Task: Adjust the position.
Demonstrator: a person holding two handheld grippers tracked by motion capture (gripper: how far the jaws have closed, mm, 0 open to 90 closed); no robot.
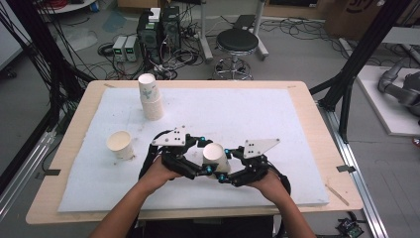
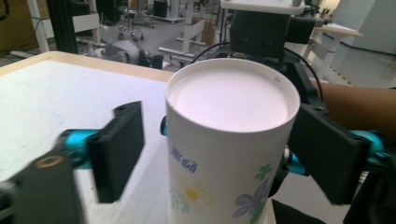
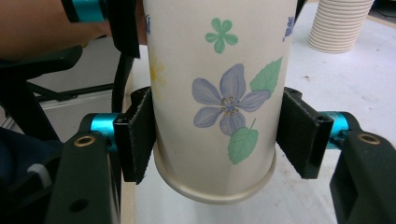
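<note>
Fingers of the right gripper (image 3: 212, 140) clamp the upside-down flowered paper cup (image 1: 216, 157) at near centre, while the left gripper (image 2: 219, 158), reaching level from the left, stands open around it.

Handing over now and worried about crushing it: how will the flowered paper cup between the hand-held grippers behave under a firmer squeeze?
The flowered paper cup looks thin-walled and empty, so probably light and easily dented. The right hand-held gripper pinches it near the base, likely its stiffest part. Its round, tapered wall may slip or roll if released.
</note>
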